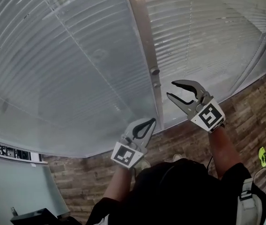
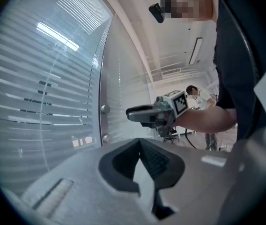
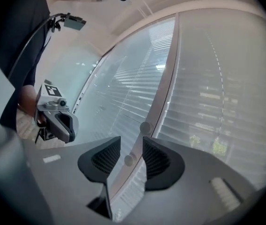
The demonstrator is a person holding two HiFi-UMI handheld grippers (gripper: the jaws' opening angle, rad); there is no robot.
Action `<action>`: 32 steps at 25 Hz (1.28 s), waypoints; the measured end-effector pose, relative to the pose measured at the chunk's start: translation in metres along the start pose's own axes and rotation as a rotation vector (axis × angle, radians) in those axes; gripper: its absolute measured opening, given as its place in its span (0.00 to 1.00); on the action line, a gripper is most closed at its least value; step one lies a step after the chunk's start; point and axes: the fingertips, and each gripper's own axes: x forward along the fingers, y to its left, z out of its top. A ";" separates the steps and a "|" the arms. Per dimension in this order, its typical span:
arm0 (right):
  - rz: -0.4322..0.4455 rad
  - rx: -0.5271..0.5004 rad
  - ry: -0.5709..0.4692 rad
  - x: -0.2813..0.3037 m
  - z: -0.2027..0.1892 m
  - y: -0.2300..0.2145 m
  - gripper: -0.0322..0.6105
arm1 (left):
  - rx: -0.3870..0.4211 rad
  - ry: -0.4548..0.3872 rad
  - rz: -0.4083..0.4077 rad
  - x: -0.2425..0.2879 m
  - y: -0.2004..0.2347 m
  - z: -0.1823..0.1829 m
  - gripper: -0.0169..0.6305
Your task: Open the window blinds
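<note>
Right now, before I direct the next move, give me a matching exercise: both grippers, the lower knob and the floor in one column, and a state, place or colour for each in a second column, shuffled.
Column one:
1. left gripper
2. right gripper
3. lower knob
4. floor

Column two:
A. brown planks
B. jaws apart, nothing gripped
C. jaws together, empty
D. on the frame between the two blind panels

Pairs: 1-C, 2-B, 3-D, 4-A
</note>
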 end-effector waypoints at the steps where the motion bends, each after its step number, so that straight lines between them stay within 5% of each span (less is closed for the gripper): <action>1: -0.020 -0.039 0.026 0.005 0.001 -0.002 0.28 | -0.002 -0.006 -0.013 -0.002 0.002 0.000 0.03; 8: -0.133 -0.288 0.205 0.028 0.005 -0.018 0.33 | -0.030 -0.020 -0.079 -0.013 0.014 -0.009 0.03; 14: -0.221 -0.644 0.435 0.044 -0.011 -0.033 0.32 | -0.035 -0.032 -0.115 -0.017 0.019 -0.011 0.03; 29: -0.250 -0.739 0.471 0.051 -0.010 -0.032 0.33 | -0.036 -0.074 -0.145 -0.017 0.013 -0.007 0.03; 32: -0.265 -0.741 0.472 0.054 -0.009 -0.034 0.25 | -0.037 -0.078 -0.144 -0.019 0.011 -0.007 0.03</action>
